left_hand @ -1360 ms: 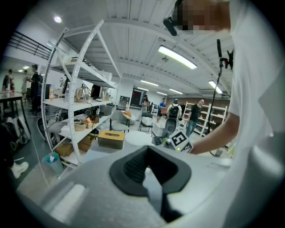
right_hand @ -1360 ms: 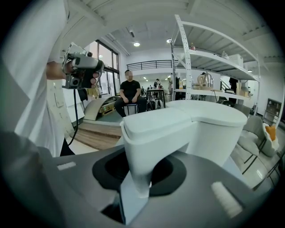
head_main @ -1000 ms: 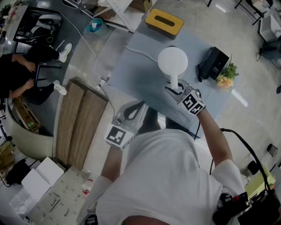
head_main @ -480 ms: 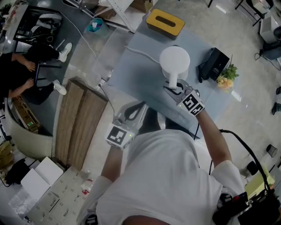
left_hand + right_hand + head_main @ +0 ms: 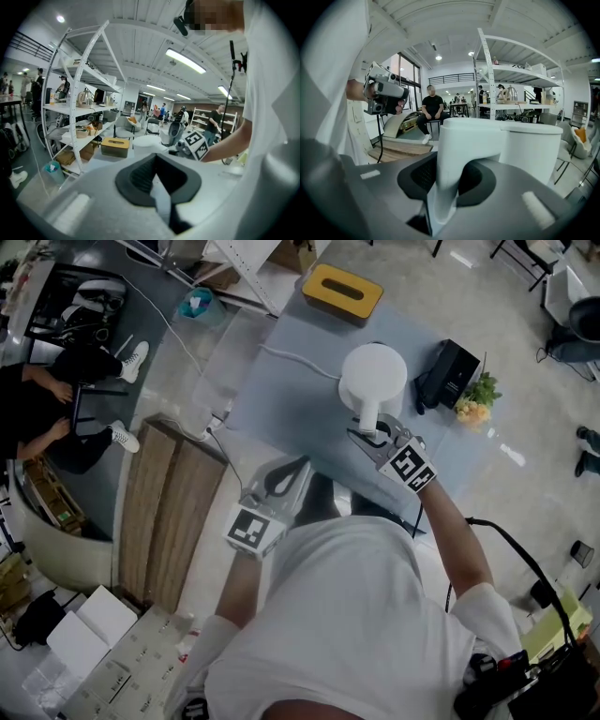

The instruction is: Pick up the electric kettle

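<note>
While my right claw [image 5: 374, 438] pinches the electric kettle [image 5: 373, 376] by its handle [image 5: 457, 150]: slip hazard.
Offset body could twist free; left claw [image 5: 284, 476] pressed together, empty.

The right gripper [image 5: 373, 435] has risen a little and rolled; the electric kettle [image 5: 373, 374] has come up with it and looks slightly larger in the head view; in the right gripper view its handle [image 5: 457, 154], earlier leaning between the jaws, now stands upright, and the kettle's top lies level.
</note>
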